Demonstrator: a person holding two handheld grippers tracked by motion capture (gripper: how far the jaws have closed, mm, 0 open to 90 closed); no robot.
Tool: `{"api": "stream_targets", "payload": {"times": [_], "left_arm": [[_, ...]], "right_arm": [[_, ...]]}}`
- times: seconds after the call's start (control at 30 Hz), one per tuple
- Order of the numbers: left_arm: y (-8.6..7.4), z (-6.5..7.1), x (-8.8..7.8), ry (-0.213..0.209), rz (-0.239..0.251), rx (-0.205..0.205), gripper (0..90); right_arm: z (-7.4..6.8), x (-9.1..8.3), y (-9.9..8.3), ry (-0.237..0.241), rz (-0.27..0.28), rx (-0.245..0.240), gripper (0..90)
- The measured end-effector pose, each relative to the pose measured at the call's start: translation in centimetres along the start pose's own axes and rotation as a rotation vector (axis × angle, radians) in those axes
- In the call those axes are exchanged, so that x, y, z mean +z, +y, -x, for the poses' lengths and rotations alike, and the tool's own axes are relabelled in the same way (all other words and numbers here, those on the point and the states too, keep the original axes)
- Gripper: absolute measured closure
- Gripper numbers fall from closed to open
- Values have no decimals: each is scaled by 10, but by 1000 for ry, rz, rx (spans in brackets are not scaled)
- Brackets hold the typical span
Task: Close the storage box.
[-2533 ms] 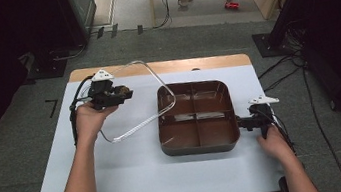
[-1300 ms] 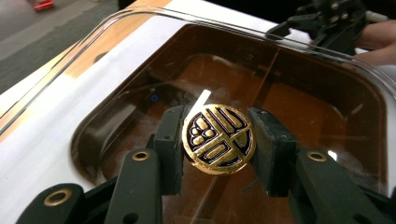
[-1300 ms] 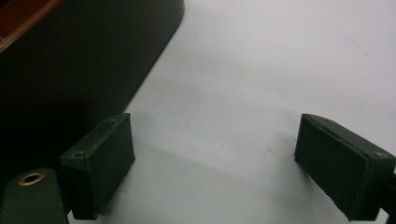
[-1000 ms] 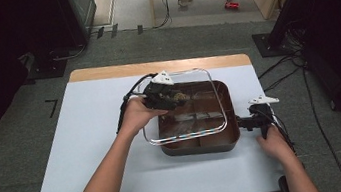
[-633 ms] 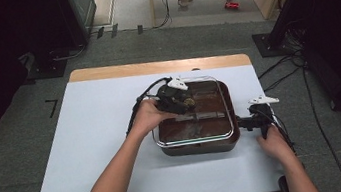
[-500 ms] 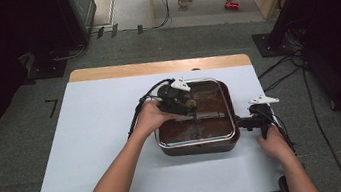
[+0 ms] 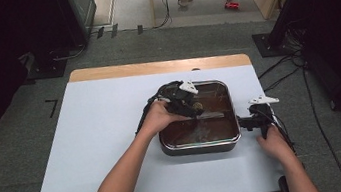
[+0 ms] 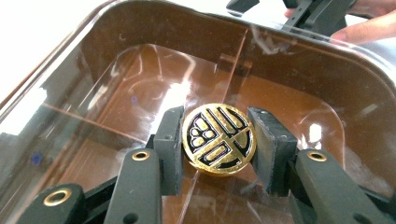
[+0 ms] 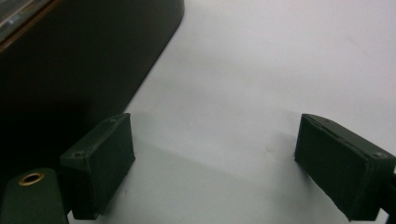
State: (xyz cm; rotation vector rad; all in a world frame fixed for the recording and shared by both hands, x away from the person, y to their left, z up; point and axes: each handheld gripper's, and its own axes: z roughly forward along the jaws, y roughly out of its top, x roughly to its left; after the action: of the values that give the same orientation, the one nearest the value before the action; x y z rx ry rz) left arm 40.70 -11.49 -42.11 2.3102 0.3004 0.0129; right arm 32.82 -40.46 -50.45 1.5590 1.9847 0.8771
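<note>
Jaws of left gripper (image 8: 218,149) clamp lid knob (image 8: 218,139) (right gripper (image 9: 212,163) gapes).

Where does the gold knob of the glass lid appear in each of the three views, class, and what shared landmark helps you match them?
High view: the gold knob sits mid-frame on the glass lid, under the left gripper.
Left gripper view: centre of frame, clamped between that gripper's two black jaws.
Right gripper view: not in it.
Shared landmark: the dark brown tray, whose wall fills the upper left of the right gripper view.
</note>
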Motion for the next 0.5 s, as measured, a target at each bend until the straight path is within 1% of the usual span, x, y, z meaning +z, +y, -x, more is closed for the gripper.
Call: {"api": "stream_targets", "payload": {"times": [0.03, 0.07, 0.1, 0.17, 0.3, 0.4, 0.43, 0.5], "left_arm": [[-1, -1, -1, -1, 1, 6, 593], [-3, -3, -1, -10, 7, 3, 593], [-4, -4, -1, -15, 5, -7, 593], [-5, -4, 0, -15, 1, -11, 593], [-5, -4, 1, -10, 12, -20, 590], [-5, -4, 1, -8, 8, -25, 588], [-5, -3, 1, -8, 6, -30, 586], [-4, -4, 0, -24, 4, -50, 564]], "right_arm": [[0, 0, 0, 0, 0, 0, 113], [0, 0, 0, -1, 0, 0, 113], [0, 0, 0, -1, 1, -1, 113], [0, 0, 0, -1, 0, 0, 113], [0, 0, 0, -1, 0, 0, 113], [0, 0, 0, -1, 0, -1, 113], [0, 0, 0, -1, 0, 0, 113], [0, 0, 0, -1, 0, 0, 113]]}}
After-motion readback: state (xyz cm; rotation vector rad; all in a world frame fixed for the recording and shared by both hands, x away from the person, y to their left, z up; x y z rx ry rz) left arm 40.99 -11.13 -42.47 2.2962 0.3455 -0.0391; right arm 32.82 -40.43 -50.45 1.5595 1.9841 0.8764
